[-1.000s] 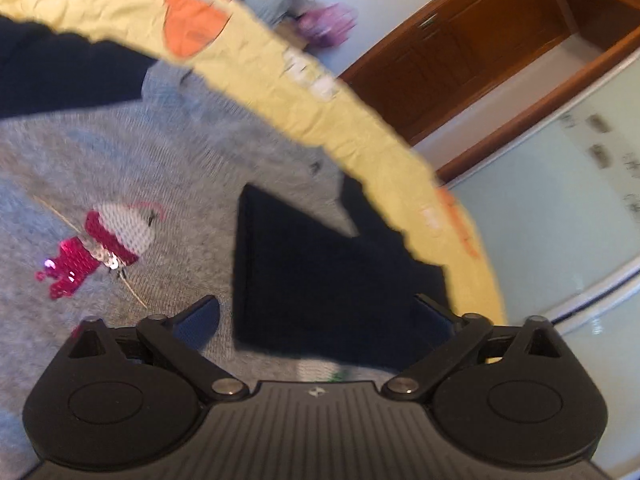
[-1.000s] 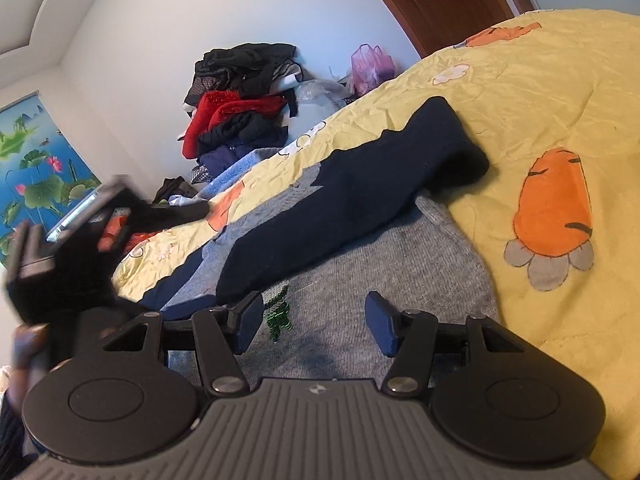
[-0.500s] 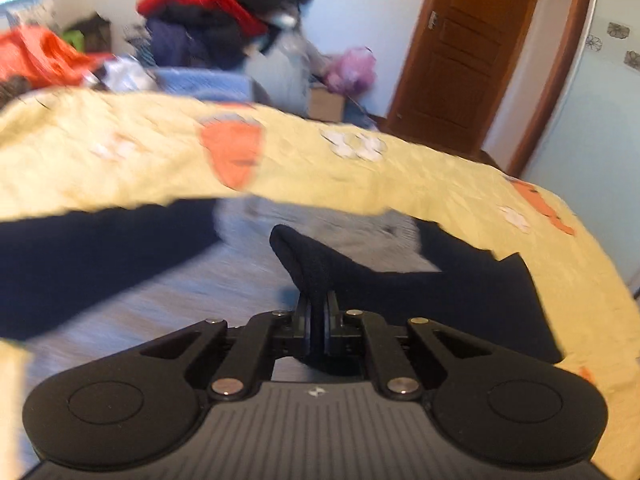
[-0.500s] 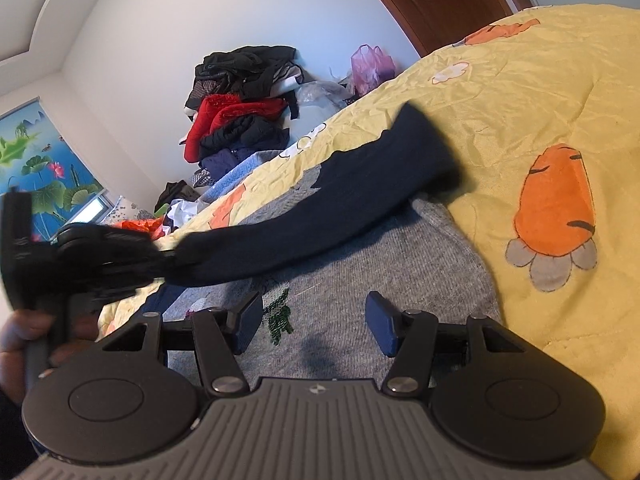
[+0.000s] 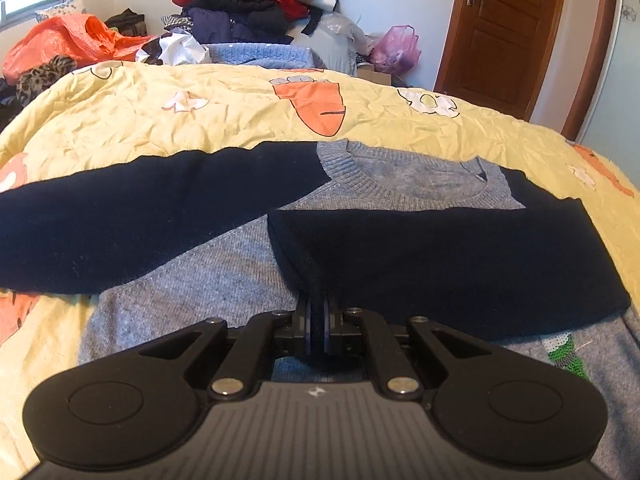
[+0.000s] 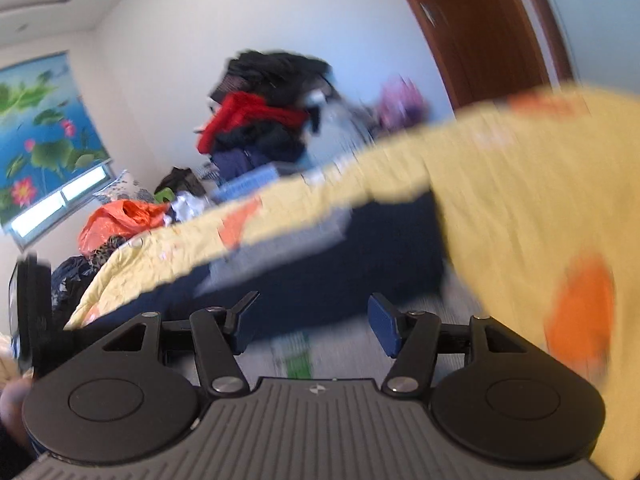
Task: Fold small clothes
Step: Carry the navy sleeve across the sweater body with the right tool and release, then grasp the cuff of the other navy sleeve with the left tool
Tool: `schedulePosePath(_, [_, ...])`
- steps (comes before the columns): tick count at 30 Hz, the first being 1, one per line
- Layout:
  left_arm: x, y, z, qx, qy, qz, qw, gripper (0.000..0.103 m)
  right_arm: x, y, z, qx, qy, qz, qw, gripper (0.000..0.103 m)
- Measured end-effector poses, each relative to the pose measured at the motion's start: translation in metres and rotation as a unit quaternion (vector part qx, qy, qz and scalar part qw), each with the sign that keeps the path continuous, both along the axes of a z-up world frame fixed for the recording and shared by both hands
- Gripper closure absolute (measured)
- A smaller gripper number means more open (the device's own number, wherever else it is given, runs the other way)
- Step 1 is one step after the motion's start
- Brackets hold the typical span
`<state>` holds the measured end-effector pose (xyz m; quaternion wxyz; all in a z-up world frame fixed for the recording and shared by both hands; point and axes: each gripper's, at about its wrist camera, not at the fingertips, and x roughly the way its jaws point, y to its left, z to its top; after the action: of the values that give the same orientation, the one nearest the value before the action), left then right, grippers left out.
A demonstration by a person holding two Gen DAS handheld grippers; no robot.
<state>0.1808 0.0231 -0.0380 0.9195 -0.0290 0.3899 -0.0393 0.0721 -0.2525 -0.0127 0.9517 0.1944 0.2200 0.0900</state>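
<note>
A small grey sweater (image 5: 224,276) with navy sleeves lies flat on the yellow bedspread (image 5: 200,120). My left gripper (image 5: 316,330) is shut on the cuff of the right navy sleeve (image 5: 460,264), which is folded across the sweater's chest. The other navy sleeve (image 5: 132,216) stretches out to the left. My right gripper (image 6: 316,322) is open and empty, low over the sweater's hem; the navy sleeve (image 6: 340,276) lies ahead of it. That view is blurred. The left gripper's body (image 6: 28,312) shows at its left edge.
A heap of clothes (image 5: 256,4) and an orange bag (image 5: 72,40) are piled beyond the bed's far edge. A wooden door (image 5: 500,32) stands at the back right. A green sequin patch (image 5: 564,356) shows on the sweater's front.
My left gripper closed on the navy sleeve's cuff and drew the sleeve across the sweater's chest. My right gripper stayed open and swung, blurring its view.
</note>
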Motion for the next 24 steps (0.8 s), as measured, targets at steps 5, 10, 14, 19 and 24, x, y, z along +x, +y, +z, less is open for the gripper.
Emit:
schedulePosePath(5, [0.002, 0.004, 0.0, -0.009, 0.003, -0.004, 0.9999, 0.098, 0.085, 0.016, -0.005, -0.096, 0.083, -0.013, 0.992, 0.033])
schedulePosePath(10, [0.003, 0.009, -0.002, -0.026, 0.003, -0.006, 0.9996, 0.098, 0.096, 0.036, -0.036, -0.177, 0.091, -0.009, 0.98, 0.029])
schedulePosePath(14, [0.001, 0.015, -0.003, -0.038, -0.006, -0.017, 0.9991, 0.097, 0.097, 0.044, -0.039, -0.2, 0.09, -0.003, 0.976, 0.021])
schedulePosePath(19, [-0.023, 0.053, 0.017, -0.071, -0.064, -0.006, 0.9954, 0.091, 0.099, 0.044, -0.038, -0.207, 0.093, 0.002, 0.974, 0.017])
schedulePosePath(24, [-0.039, 0.148, 0.035, -0.116, -0.087, 0.103, 0.984, 0.088, 0.098, 0.044, -0.038, -0.206, 0.091, 0.001, 0.974, 0.017])
